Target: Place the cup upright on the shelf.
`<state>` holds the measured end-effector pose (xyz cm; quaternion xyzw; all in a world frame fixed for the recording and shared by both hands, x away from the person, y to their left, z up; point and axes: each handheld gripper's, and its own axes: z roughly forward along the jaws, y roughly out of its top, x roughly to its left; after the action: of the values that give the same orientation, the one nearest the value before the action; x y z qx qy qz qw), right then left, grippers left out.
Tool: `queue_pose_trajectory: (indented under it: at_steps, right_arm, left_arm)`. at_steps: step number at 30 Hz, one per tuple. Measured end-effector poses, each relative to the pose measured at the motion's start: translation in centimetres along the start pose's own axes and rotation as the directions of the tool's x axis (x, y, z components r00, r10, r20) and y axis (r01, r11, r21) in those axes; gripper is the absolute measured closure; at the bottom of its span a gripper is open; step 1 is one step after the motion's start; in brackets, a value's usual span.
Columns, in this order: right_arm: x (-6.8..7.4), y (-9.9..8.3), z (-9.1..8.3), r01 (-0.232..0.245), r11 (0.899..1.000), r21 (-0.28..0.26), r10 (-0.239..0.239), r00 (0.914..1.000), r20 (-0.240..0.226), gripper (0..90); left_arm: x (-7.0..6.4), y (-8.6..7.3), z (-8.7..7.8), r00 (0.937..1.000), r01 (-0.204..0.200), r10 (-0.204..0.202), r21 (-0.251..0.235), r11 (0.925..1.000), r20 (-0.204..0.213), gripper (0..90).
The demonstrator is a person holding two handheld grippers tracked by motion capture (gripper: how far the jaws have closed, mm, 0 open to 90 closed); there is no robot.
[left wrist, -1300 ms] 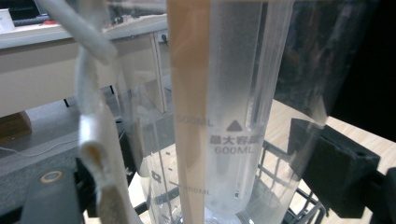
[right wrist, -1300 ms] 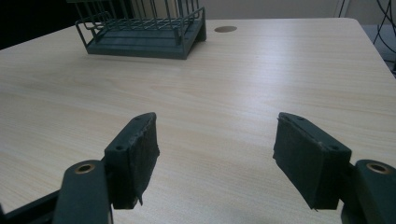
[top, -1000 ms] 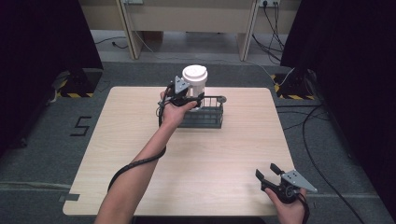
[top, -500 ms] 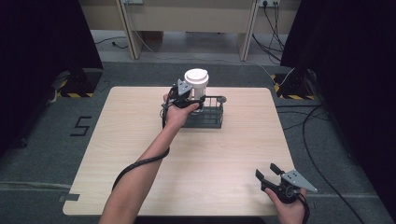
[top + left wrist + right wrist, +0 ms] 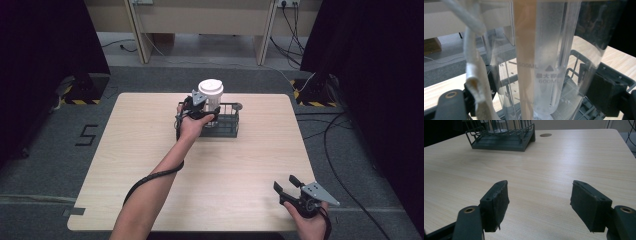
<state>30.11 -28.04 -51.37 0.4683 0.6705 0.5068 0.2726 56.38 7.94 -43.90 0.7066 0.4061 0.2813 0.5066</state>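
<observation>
- Clear plastic cup (image 5: pixel 211 102) with white lid (image 5: pixel 210 88), upright, at the left end of a dark wire rack (image 5: pixel 225 125); its base sits inside the rack, lid well above the rim.
- Left gripper view: cup wall (image 5: pixel 554 57) close up, transparent, printed volume marks "500ML" and "600ML" legible; a pale vertical strip runs down it. White, frayed material hangs at the left of this view; cannot tell what it is.
- Left tongs (image 5: pixel 200 111) clamped on the cup, one black pad on each side of the body, both touching the wall. Grey three-cornered plate on top of the tool, just left of the lid.
- Left forearm reaches from the near edge diagonally to the rack; a black cable (image 5: pixel 150 177) loops under the arm.
- Rack stands on the far middle of the desk (image 5: pixel 125 165), long side across. In the right gripper view the rack (image 5: pixel 501 137) is at the far left, with the cup base inside it.
- Small round hole (image 5: pixel 545 135) in the desk top just right of the rack.
- Right tongs (image 5: pixel 289 186) at the near right corner of the desk, well apart from the rack, held low over the wood.
- Right tongs (image 5: pixel 539 202) spread wide, nothing between the pads; bare light-wood surface beyond.
- Grey floor around the desk; dark curtains left and right.
</observation>
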Motion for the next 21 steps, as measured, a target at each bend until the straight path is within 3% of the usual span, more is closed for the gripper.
queue_pose_trajectory:
  at_steps: [21]
  right_arm:
    - [-0.01,0.03,0.08,-0.005,1.000,0.009,0.005,1.0000,-0.003,31.0]
  left_arm:
    - [-0.15,-0.44,-0.44,0.9996,-0.027,0.027,-0.011,0.9996,-0.010,15.3]
